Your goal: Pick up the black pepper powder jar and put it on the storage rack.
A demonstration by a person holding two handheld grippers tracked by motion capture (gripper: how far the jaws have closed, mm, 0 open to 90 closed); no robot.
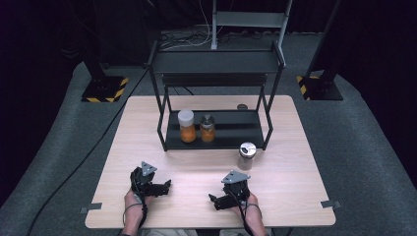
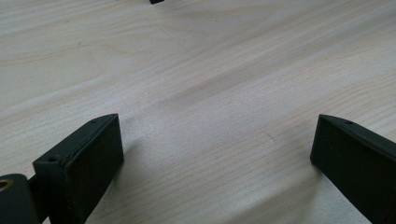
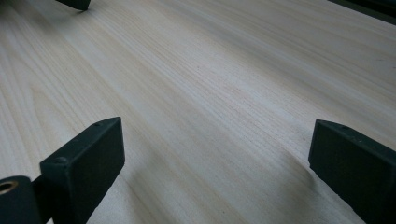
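Both grippers rest low over the near part of the wooden table (image 1: 295,196), pointing inward toward each other. Left gripper (image 1: 166,186) near left, jaws spread wide, nothing between them, bare wood grain under them in the left gripper view (image 2: 212,154). Right gripper (image 1: 213,200) near right, jaws wide apart too, holding nothing, bare wood between them in the right gripper view (image 3: 215,158).

Closest item: small jar with silver lid (image 1: 246,156), standing upright on the table just beyond the right gripper, near the right front leg of the black rack (image 1: 268,130). Apart from both grippers, untouched.

On the rack's lower shelf: white-lidded jar (image 1: 187,126) with orange contents at left, touching or just beside a smaller dark-lidded jar (image 1: 207,128), also orange inside. Both upright. Upper shelf of the rack looks bare.

Labels or writing: none readable, jars too small to tell.

Yellow-black hazard striping on stand bases (image 1: 104,89) on the floor, far left and far right.
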